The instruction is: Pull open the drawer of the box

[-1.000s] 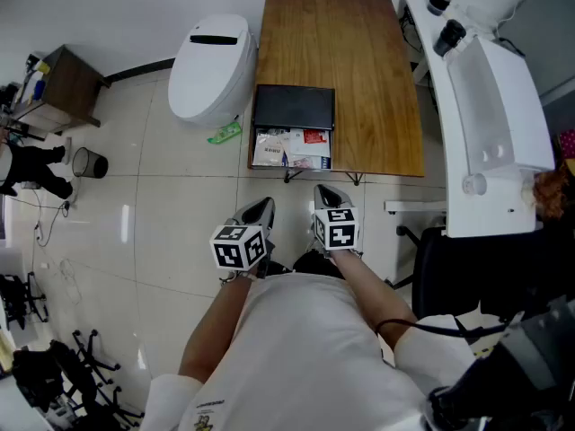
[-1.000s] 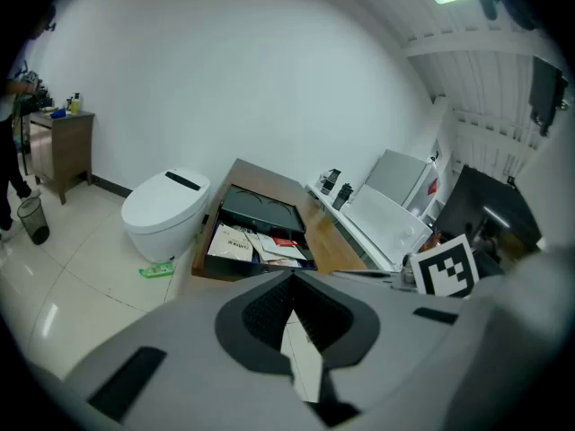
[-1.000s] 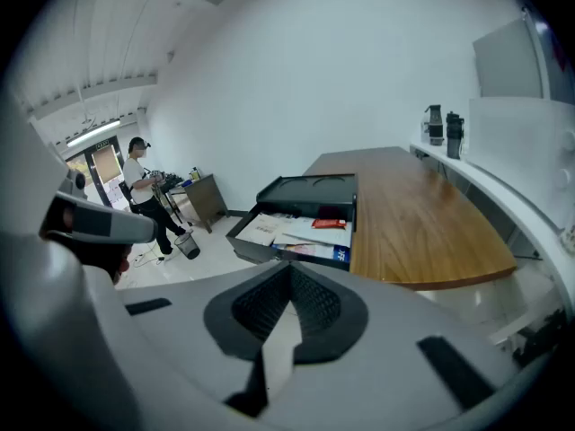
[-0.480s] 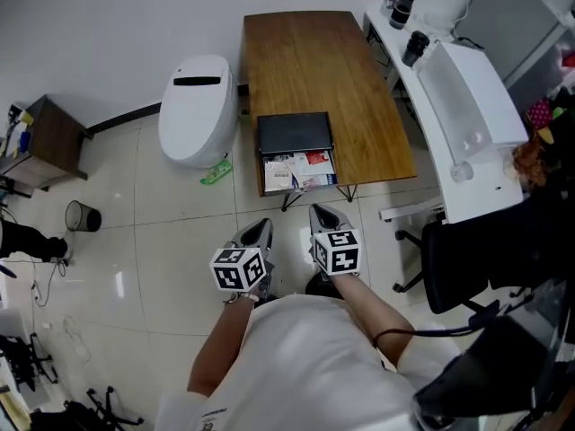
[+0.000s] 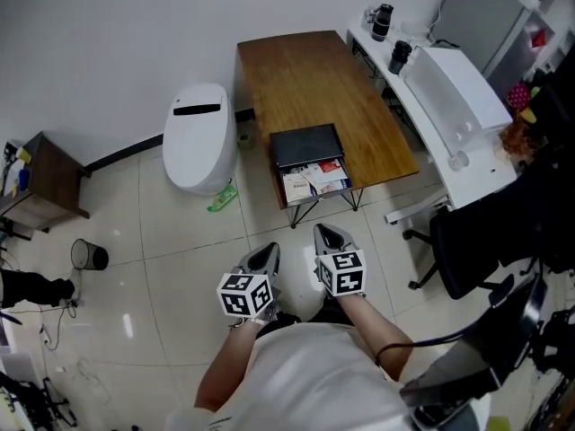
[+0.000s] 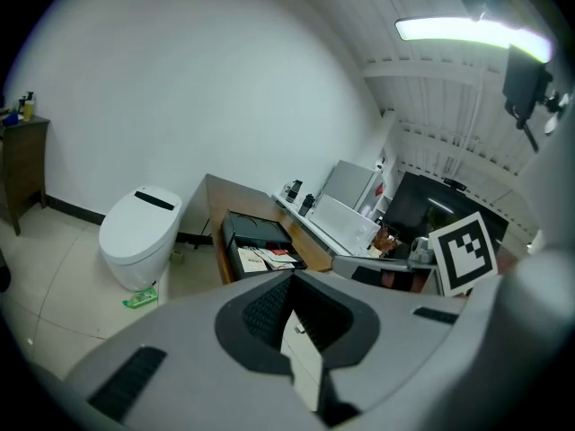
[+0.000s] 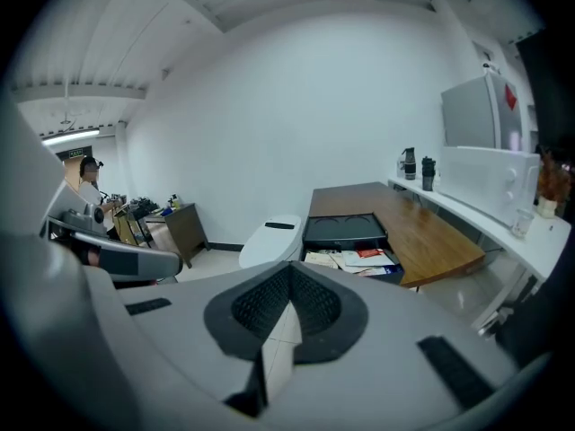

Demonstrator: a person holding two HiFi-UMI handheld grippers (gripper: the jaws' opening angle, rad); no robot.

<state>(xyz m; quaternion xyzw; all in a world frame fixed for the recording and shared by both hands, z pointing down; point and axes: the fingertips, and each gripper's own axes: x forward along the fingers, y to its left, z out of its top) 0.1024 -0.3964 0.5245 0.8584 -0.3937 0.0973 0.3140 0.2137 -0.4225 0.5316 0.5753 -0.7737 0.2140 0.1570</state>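
Head view: box (image 5: pixel 307 145) on table (image 5: pixel 296 70), upper centre; drawer (image 5: pixel 315 180) stands out as before. Left gripper (image 5: pixel 268 253) and right gripper (image 5: pixel 328 235) now lower in frame, farther off.
Left gripper view: fingers pressed together, empty.
Right gripper view: the same.

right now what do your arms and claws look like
Left claw and right claw: grey with black textured pads, each bearing a white cube with black square markers. White shirt; a black cable loops by the right arm.
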